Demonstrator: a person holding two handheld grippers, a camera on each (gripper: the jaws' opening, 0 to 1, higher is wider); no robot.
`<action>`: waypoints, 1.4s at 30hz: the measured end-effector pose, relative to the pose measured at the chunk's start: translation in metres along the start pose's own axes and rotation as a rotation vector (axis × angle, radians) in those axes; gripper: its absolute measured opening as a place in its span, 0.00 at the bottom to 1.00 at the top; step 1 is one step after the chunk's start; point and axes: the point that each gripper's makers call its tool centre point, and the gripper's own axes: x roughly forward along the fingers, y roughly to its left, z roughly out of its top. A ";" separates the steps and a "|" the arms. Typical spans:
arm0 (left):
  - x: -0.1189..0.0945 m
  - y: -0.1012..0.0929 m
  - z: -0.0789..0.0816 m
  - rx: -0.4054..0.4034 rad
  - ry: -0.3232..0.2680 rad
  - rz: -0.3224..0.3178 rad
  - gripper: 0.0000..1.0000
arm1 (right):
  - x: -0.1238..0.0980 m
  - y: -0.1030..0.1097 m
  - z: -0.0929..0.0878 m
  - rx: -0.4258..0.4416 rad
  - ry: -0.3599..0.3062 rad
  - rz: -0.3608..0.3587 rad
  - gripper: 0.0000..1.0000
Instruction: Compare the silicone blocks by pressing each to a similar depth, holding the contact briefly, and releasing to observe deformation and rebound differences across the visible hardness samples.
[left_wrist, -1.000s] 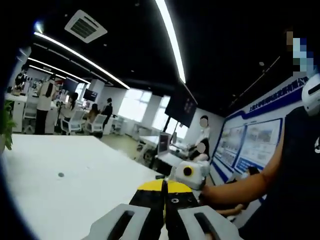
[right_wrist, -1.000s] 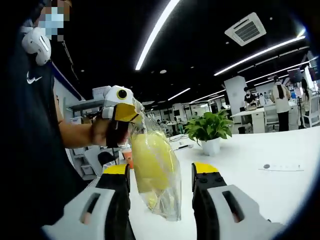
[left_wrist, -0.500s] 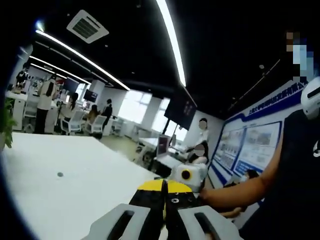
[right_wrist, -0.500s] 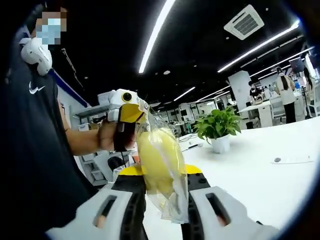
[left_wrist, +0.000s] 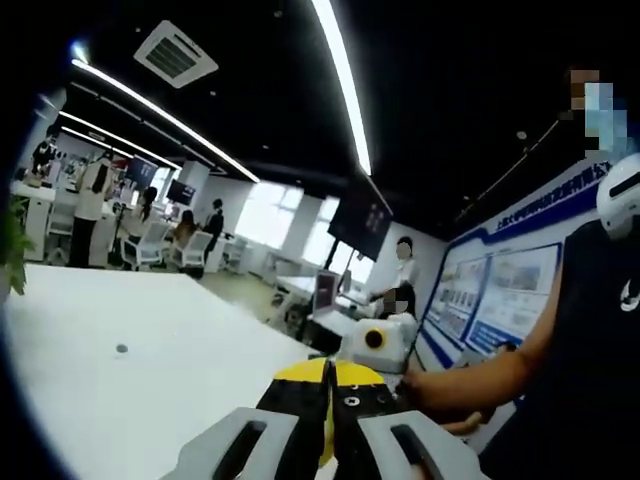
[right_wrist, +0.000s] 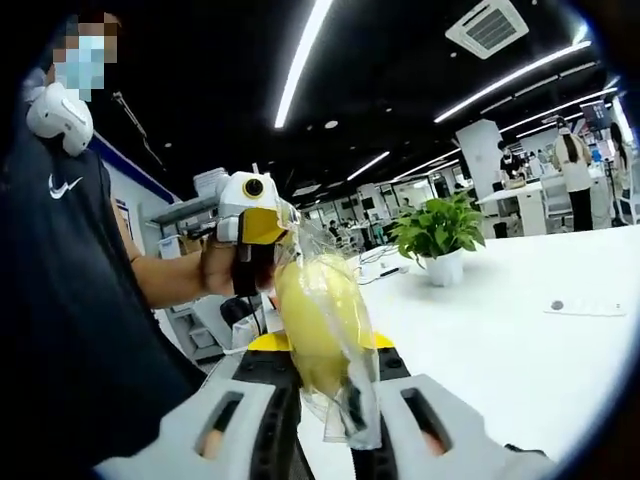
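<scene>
Hanging well above the white table (right_wrist: 520, 340), the yellow silicone block (right_wrist: 315, 320) in its clear bag (right_wrist: 340, 400) stands upright, long axis running straight up from the right gripper (right_wrist: 322, 372), whose 2 jaws pinch its lower half. The left gripper (right_wrist: 262, 222) grips the bag's top just above and slightly to the side, jaws closed on the plastic. Judging by this, release comes next, opening outward across that axis.

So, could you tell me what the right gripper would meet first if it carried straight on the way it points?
The right gripper is already closed on the bagged yellow block, so nothing lies ahead before that. Just beyond, probably the left gripper holding the bag's top; depth is unclear.
</scene>
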 end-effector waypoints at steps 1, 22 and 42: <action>-0.001 0.001 -0.002 0.014 0.005 0.005 0.00 | 0.000 0.000 -0.002 0.012 0.010 0.001 0.08; -0.002 0.003 -0.009 0.055 0.012 0.032 0.07 | 0.000 0.004 -0.005 0.049 0.096 0.020 0.03; -0.008 0.005 -0.012 0.036 0.010 0.038 0.04 | 0.000 0.005 -0.009 0.076 0.125 0.029 0.02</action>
